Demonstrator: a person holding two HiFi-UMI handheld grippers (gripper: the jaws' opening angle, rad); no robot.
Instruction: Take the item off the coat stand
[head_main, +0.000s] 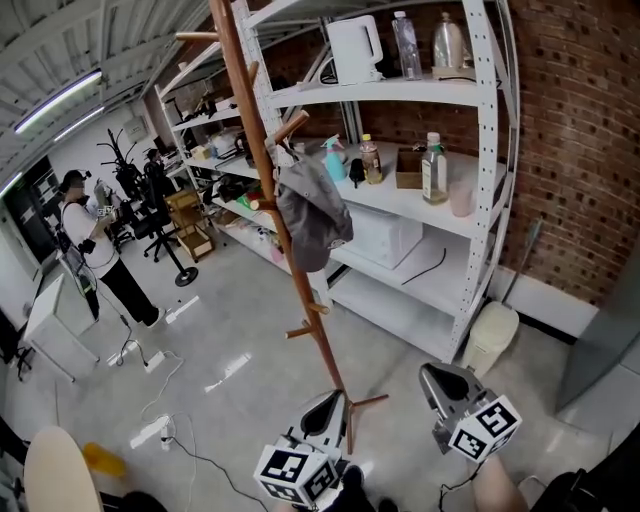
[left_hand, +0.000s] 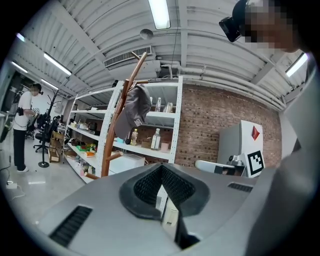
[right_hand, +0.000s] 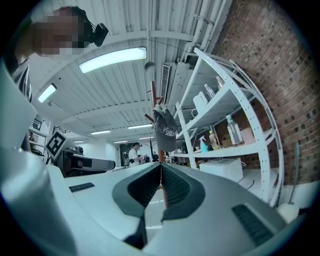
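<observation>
Fingers (left_hand: 145, 187) meet tip to tip on your left gripper (head_main: 330, 402), and likewise on your right gripper (head_main: 432, 374): both are pressed together on nothing. The grey cap (head_main: 312, 215) hangs partway up the coat stand (head_main: 262, 160), on its side toward the shelving (head_main: 480, 150), while both grippers sit low by the stand's foot, well below the cap. So the reach is the step in hand. Spread one gripper's fingers before you arrive, come up along the stand, and take the cap by its brim or loose crown. Which peg carries it is hard to make out, probably the short peg (head_main: 293, 126) just above it, so lift up and away from the stand rather than tugging straight out; a snag could tip the stand.
</observation>
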